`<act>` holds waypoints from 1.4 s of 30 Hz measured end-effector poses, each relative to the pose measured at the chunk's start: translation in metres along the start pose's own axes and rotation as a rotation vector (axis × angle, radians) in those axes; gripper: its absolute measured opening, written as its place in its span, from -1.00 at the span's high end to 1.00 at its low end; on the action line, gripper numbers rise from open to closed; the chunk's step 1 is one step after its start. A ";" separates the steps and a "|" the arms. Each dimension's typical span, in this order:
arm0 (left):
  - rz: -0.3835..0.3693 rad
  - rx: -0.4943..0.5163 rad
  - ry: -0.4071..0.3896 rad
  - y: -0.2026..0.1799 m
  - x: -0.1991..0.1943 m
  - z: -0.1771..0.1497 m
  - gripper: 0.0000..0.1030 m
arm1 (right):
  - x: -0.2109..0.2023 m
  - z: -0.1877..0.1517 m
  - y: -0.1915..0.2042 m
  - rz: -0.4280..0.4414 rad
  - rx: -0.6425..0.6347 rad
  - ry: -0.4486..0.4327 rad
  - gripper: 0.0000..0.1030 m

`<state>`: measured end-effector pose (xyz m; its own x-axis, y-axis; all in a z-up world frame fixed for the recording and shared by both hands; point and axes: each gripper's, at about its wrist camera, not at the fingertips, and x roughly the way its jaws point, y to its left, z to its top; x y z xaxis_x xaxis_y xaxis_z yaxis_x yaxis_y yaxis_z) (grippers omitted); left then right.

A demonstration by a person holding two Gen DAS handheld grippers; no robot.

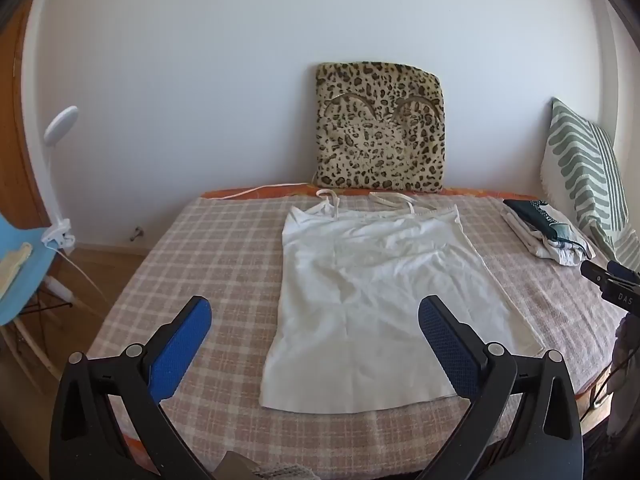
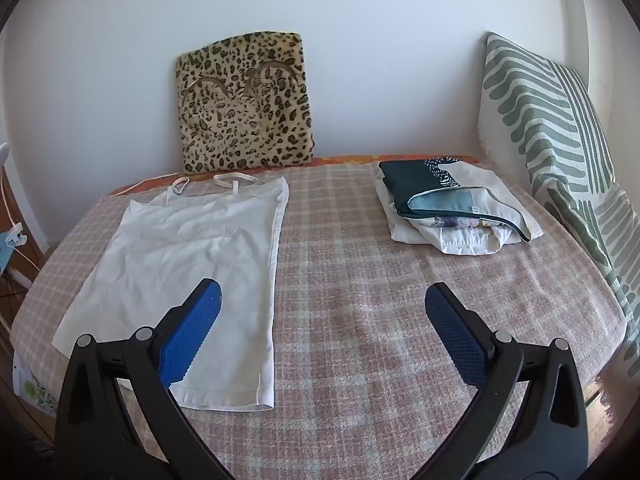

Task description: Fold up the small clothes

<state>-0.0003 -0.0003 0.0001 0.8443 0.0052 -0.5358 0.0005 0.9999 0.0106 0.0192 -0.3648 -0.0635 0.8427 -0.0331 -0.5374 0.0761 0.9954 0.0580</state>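
A white strappy top [image 1: 372, 292] lies flat on the bed [image 1: 208, 248], on its pink checked cover, hem toward the cameras and thin straps at the far edge near the wall; its cloth is creased but spread out in a single layer, with one long side edge turned slightly under on the right in the left wrist view. The left gripper [image 1: 314, 322] hangs above the near end of the top with its blue pads spread wide and nothing between them; the top's hem sits in the gap but below the pads, untouched. The right gripper [image 2: 322, 312] is likewise released, its jaws wide apart over bare checked cover, its left pad above the top's right-hand part and its right pad clear of any cloth. Only the right wrist view shows the pile of folded clothes [image 2: 452, 208] plainly: a dark green and white printed piece on top of white ones, well apart from the top, near the striped green pillow [image 2: 560, 128] that leans at the bed's right side; in the left wrist view that pile is small and at the frame's edge. Only the left wrist view shows a blue chair [image 1: 20, 264], a white clip-on lamp [image 1: 58, 184] clamped to it and a strip of wooden floor left of the bed, and the tip of the other gripper at its right edge. A leopard-print cushion [image 1: 380, 128] stands against the white wall in both views.
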 end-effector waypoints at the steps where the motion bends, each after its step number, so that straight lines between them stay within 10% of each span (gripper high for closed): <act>1: -0.001 -0.001 0.003 0.000 0.000 0.000 -1.00 | 0.000 0.000 0.000 0.000 0.001 0.002 -1.00; 42: 0.011 0.014 -0.019 -0.003 -0.007 0.011 -1.00 | 0.002 -0.001 0.002 0.002 0.001 0.005 -1.00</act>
<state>0.0002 -0.0038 0.0132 0.8545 0.0155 -0.5192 -0.0013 0.9996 0.0278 0.0206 -0.3631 -0.0652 0.8403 -0.0305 -0.5413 0.0748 0.9954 0.0601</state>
